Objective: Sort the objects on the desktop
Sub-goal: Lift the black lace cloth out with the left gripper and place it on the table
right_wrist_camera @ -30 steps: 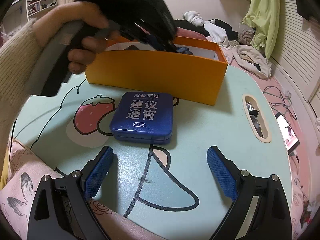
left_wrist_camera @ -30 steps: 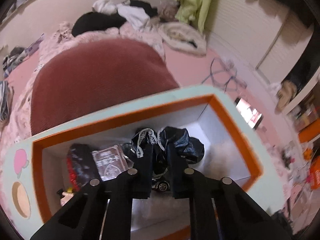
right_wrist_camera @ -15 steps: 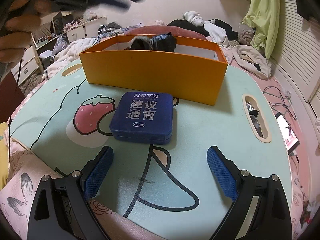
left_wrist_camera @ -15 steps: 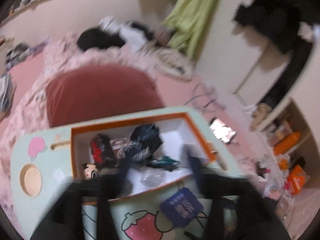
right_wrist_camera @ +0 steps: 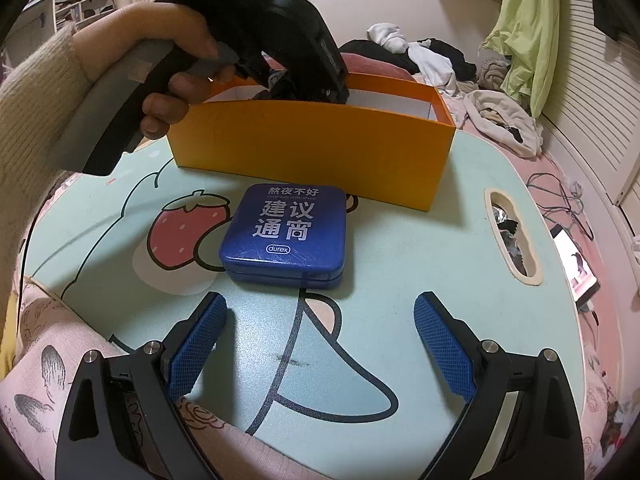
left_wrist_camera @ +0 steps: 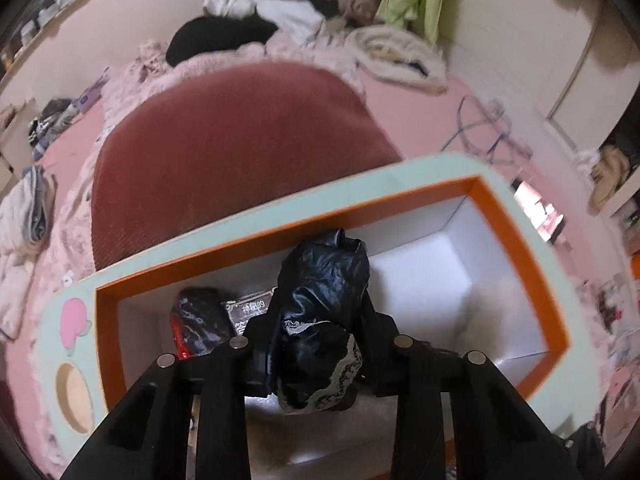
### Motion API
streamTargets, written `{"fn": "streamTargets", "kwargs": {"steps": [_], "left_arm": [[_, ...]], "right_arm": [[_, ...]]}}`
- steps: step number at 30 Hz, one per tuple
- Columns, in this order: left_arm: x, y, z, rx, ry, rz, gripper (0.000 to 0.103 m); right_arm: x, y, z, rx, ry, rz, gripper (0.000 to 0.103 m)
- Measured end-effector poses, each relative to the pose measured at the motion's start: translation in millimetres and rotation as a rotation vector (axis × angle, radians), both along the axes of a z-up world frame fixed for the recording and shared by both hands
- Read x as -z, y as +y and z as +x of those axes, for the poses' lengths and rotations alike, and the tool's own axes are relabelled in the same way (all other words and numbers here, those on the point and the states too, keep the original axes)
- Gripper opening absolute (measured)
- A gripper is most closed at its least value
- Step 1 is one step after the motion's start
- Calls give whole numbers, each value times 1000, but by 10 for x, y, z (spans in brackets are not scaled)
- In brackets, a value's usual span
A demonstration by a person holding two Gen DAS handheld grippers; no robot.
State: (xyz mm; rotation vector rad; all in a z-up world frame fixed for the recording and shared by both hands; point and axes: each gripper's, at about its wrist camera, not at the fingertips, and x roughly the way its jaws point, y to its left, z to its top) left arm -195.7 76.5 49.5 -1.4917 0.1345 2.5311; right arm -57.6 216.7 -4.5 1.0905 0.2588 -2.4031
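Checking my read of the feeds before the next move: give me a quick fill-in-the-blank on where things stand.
1. The left gripper is shut on a crumpled ____ bag.
2. It holds that bag over the open ____ box.
3. The blue tin lies on the table in front of the box, with its lid ____.
4. The right gripper has its jaws ____.

Missing words: black; orange; closed; open

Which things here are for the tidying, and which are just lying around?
For the job:
- orange box
- blue tin
- black crumpled bag in the left gripper
- right gripper

Lying about:
- clothes pile
- green cloth
- red cushion
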Motion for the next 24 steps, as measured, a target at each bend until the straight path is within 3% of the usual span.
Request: {"fn": "streamTargets", "kwargs": {"steps": [6,8,12,15,17,19,20,21,24], "left_arm": [[-578,-372,678,11,183,223,31],[-645,-480,937,10,219,270,32],[-436,-657,1511,-14,246,254,32],[-140,-708,1673,-58,233,201,32],[18,-756,1736,-73,233,221,34],[148,-835,1785,-110,239,289,53],[193,-864,1801,-120,236,313,73],[210,-880,1826,-125,238,322,83],[214,-926,1925,-149,258,307,92]], "right_arm": [[1,4,-1,0,0,0,95],[1,5,-2,0,0,0,95],[2,9,-1,0,0,0,95],[4,12,-2,0,0,1,95],[5,19,-1,0,0,0,95],[5,16,-1,-1,0,-1,95],[5,13,0,-1,0,-1,95],[5,11,1,-1,1,0,95],[5,12,-1,0,1,0,95]]}}
